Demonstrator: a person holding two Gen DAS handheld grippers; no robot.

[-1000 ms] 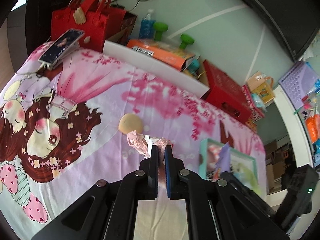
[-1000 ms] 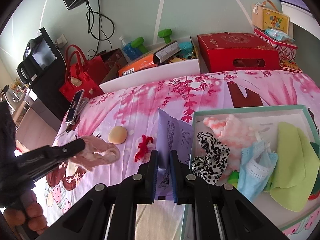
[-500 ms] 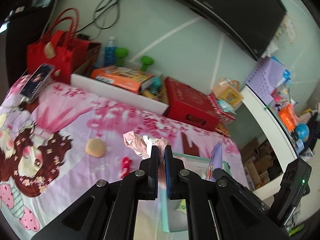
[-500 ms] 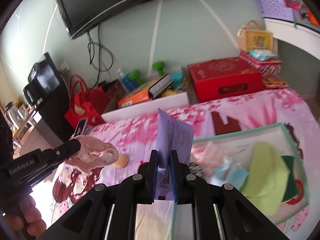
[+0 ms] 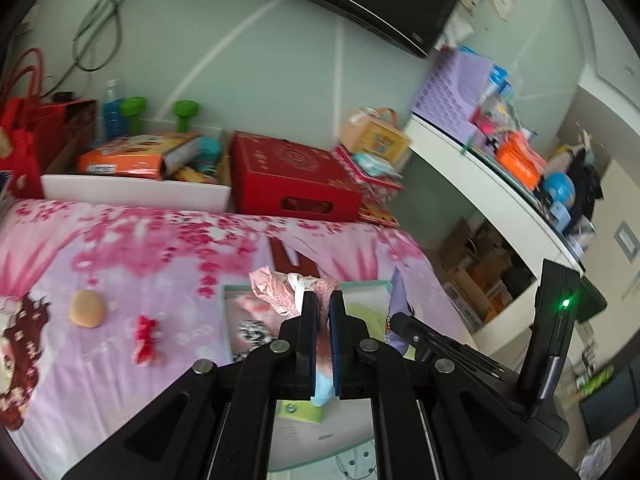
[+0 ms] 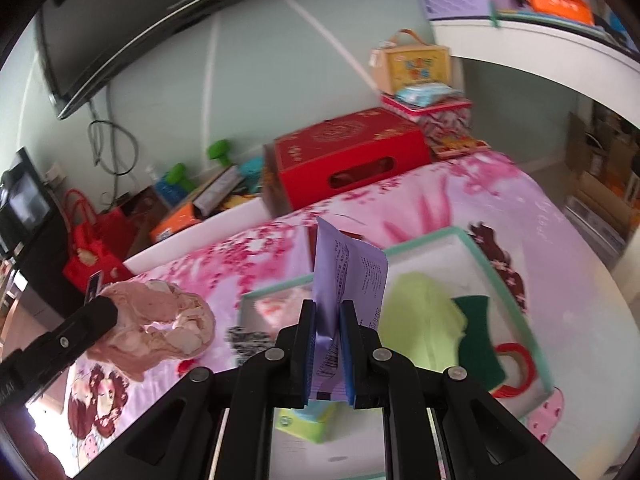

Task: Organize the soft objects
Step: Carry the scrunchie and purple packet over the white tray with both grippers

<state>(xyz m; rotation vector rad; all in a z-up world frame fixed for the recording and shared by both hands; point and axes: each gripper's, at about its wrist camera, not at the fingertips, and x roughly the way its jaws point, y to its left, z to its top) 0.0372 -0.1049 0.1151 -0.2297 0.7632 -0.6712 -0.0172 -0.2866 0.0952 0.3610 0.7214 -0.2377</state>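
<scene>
My left gripper (image 5: 323,300) is shut on a pink lace scrunchie (image 5: 280,290), held in the air above the near left part of a white tray with a mint rim (image 5: 364,285). The scrunchie also shows in the right wrist view (image 6: 160,328). My right gripper (image 6: 327,308) is shut on a purple paper packet (image 6: 348,276), held upright over the tray (image 6: 424,240). In the tray lie a lime cloth (image 6: 420,316), a dark green pad (image 6: 478,340), a black-and-white scrunchie (image 6: 248,340) and a pink fluffy piece (image 6: 280,304).
On the pink cartoon bedsheet lie a beige round puff (image 5: 86,308) and a red hair bow (image 5: 146,338). A red box (image 5: 292,176), a white bin of clutter (image 5: 136,192) and red bags (image 5: 24,136) stand at the back. A white shelf (image 5: 500,184) curves at the right.
Both grippers have risen and swung right, towards the tray. The left one with the scrunchie now hangs over the tray. Both grips are unchanged.
</scene>
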